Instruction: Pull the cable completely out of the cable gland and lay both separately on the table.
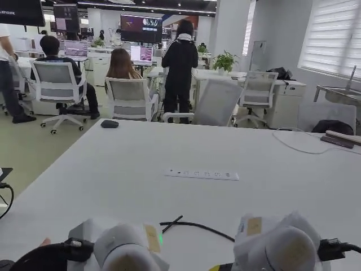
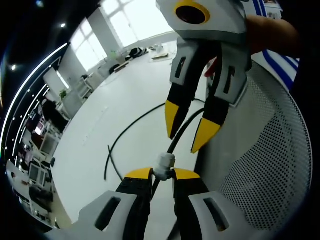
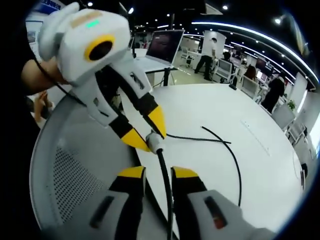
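Left tongs [image 2: 162, 174] are closed on the gland [image 2: 164, 165], its white body pinched between the yellow tips; the right gripper view shows the same grip from the other side. Right tongs [image 3: 159, 172] sit just beside the gland, with the cable [image 3: 166, 190] running between the jaws. The gap looks a shade wider than the cable, so I read them as narrowly parted and straddling it, not clamped. Both tongs are held up off the desk [image 1: 225, 147], close to me, above a mesh chair [image 2: 265, 150]. The cable passes through the gland: one run comes out toward the right tongs, and the other side trails away in a loose black curve on the desk, its free end lying flat there. In the head view that curve lies between the backs of my two tongs. Progress: gland secured, cable lined up for a grip, nothing separated. The cable is threaded through the gland and neither part has been laid down on its own. Left to do, as I judge it: close the right tongs on the cable, draw it the whole way out while the left holds the gland firm, then set the gland and the cable down apart on the desk. The long tail will need more than one pull.
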### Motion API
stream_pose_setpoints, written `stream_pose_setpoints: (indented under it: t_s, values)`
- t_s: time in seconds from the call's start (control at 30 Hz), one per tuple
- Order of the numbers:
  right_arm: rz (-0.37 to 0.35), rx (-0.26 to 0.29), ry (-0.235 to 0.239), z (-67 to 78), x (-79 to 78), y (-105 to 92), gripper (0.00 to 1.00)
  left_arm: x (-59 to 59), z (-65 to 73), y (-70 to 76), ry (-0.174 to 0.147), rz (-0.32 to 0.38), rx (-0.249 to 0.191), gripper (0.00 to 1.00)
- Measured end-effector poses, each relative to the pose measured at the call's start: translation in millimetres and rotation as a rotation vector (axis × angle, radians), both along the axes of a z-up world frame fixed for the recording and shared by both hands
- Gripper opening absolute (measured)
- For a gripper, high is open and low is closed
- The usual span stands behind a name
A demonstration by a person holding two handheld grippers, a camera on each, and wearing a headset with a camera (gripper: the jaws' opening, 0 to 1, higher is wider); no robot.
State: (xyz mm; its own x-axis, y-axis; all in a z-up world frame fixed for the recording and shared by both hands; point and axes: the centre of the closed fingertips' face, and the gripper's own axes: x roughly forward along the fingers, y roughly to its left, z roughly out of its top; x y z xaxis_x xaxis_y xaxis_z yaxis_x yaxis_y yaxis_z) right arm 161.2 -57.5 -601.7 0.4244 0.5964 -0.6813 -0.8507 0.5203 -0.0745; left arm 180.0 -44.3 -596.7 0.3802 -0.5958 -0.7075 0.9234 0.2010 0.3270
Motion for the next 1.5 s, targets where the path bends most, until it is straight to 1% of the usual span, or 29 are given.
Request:
stream_pose_setpoints:
  t_s: [0.07,0.13,0.17,0.23,0.33,0.37,0.43,0.5,0.53,0.57,0.63,0.73,0.83,0.9,1.0,1.17,1.5]
  values:
    - [0.000,-0.016,-0.010,0.0,0.6,0.8,0.19,-1.7,0.5,-2.5,-0.006,-0.009,0.004,0.17]
    - [0.013,-0.051,-0.035,0.0,1.8,-1.1,0.16,-1.8,1.1,-3.1,-0.009,-0.014,0.007,0.16]
    - [0.020,-0.060,-0.039,-0.4,1.7,-1.5,0.14,-1.8,1.3,-3.3,-0.009,-0.017,0.006,0.16]
    - [0.015,-0.058,-0.040,0.2,2.8,-2.7,0.11,-2.4,1.6,-3.4,-0.010,-0.022,0.008,0.16]
    - [0.013,-0.064,-0.055,1.2,4.1,-6.2,0.05,-4.9,1.6,-3.6,-0.005,-0.036,0.006,0.16]
    - [0.014,-0.061,-0.053,1.2,3.7,-6.4,0.04,-4.8,2.7,-3.4,-0.011,-0.047,0.005,0.16]
    - [0.016,-0.055,-0.059,1.3,3.7,-5.9,0.04,-4.5,4.3,-3.2,-0.007,-0.051,0.001,0.16]
    - [0.018,-0.061,-0.063,-0.1,3.7,-7.4,0.04,-4.7,4.3,-3.8,-0.015,-0.065,0.008,0.16]
    - [0.018,-0.077,-0.061,-2.0,3.0,-9.9,0.04,-3.8,2.7,-2.0,-0.022,-0.071,0.027,0.16]
    - [0.020,-0.088,-0.062,-3.4,2.7,-11.7,0.04,-3.0,1.9,-1.2,-0.027,-0.072,0.034,0.16]
    - [0.023,-0.110,-0.063,-6.7,2.2,-16.8,0.03,-1.8,1.6,0.6,-0.021,-0.069,0.032,0.16]
    - [0.018,-0.135,-0.062,-10.9,0.8,-27.7,0.03,0.9,2.1,3.6,-0.025,-0.063,0.037,0.16]
    - [0.003,-0.182,-0.053,-18.9,-0.2,-43.8,0.03,3.0,3.6,6.0,-0.023,-0.057,0.035,0.16]
    - [-0.005,-0.201,-0.048,-22.8,-1.0,-52.3,0.03,3.5,4.0,6.7,-0.024,-0.056,0.035,0.16]
    - [-0.016,-0.213,-0.040,-25.4,-1.4,-61.3,0.03,2.7,4.2,6.3,-0.021,-0.057,0.033,0.16]
    - [-0.039,-0.250,-0.026,-30.7,-0.2,-79.9,0.03,1.7,3.2,7.0,-0.017,-0.059,0.036,0.17]
    - [-0.097,-0.315,-0.006,-41.0,5.0,-117.0,0.03,5.1,4.8,11.3,-0.020,-0.042,0.033,0.17]
